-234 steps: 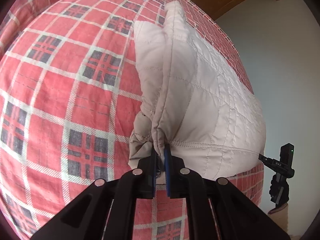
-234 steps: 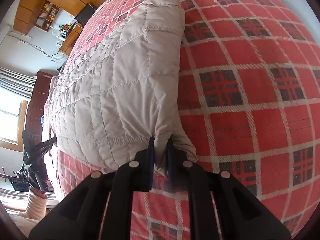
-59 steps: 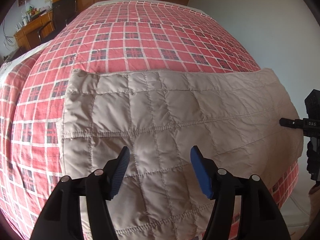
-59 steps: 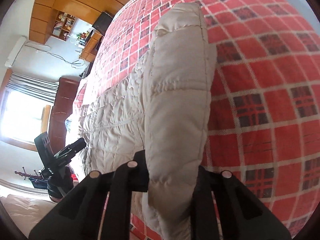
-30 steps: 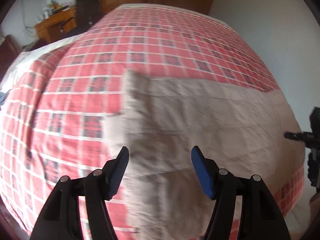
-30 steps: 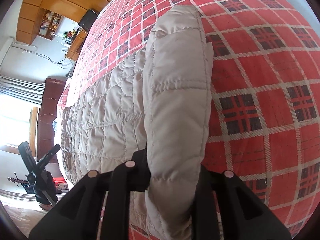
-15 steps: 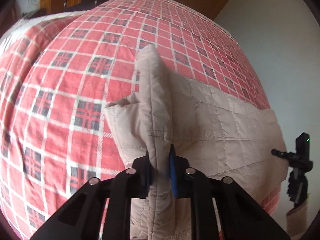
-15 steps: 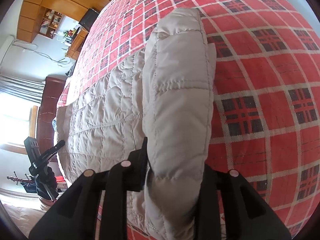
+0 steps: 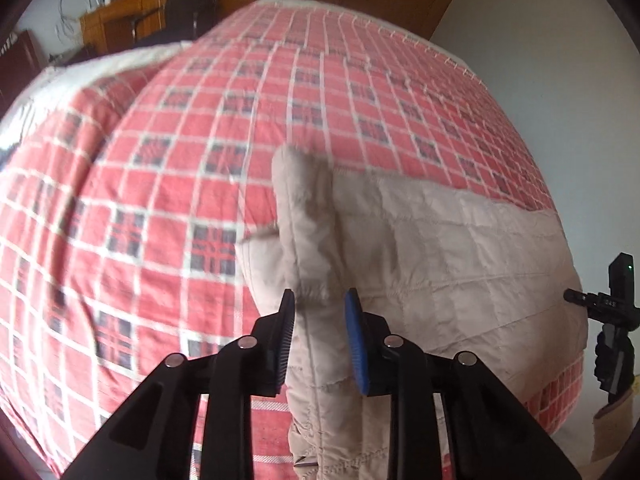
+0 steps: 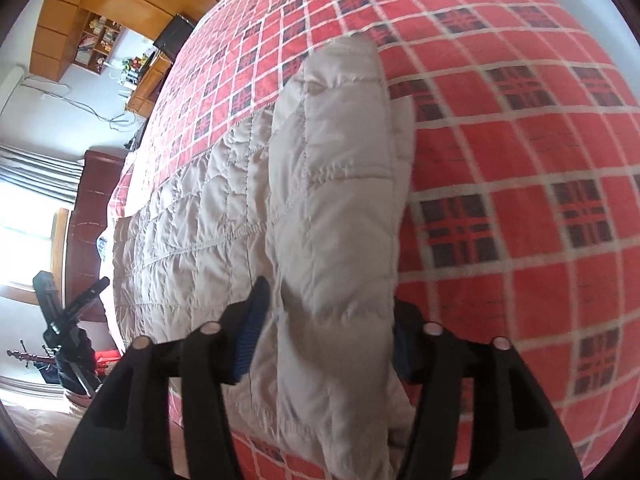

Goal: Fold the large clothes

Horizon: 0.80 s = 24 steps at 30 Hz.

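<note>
Both claws straddle the ends of a folded quilted garment on the bed.

The left gripper (image 9: 320, 336) stands parted around a raised fold of the beige quilted jacket (image 9: 440, 264), seemingly not pinching it; the right gripper (image 10: 324, 328) gapes wide around the thick opposite end, likely placed to bring both ends together. The jacket lies near the plaid bedspread (image 9: 160, 160) edge. No containers show.

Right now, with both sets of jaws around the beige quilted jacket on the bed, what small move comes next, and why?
Probably back both straight off the quilted jacket. On the left gripper the jaws stand apart around a raised ridge of fabric; on the right gripper they spread wide around the thick folded edge; neither seems to pinch. The jacket rests on the plaid bedspread.
</note>
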Tool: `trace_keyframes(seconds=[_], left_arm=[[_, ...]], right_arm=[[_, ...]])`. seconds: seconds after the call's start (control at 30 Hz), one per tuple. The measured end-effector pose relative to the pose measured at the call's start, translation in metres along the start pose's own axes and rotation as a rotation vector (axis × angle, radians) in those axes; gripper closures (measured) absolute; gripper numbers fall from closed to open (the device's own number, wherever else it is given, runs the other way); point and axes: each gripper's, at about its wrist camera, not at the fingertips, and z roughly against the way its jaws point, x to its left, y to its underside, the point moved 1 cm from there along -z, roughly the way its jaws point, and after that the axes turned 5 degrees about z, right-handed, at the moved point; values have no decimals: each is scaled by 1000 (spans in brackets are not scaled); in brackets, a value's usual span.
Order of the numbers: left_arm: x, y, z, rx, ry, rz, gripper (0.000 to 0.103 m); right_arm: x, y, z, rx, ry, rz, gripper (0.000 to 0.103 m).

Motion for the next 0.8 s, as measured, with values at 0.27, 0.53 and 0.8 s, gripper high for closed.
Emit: trace_keyframes(seconds=[0.27,0.53,0.8], left_arm=[[-75,12,-17,85,184,-116,73],[-81,36,-64,193,147,-162,73],[-76,37,-71,210,166,-160,73]], right_arm=[[-20,15,-3,24,-5,-28,30],[-25,22,-27,58,-103,-68,66],[20,12,16,13,-78,-28,88]])
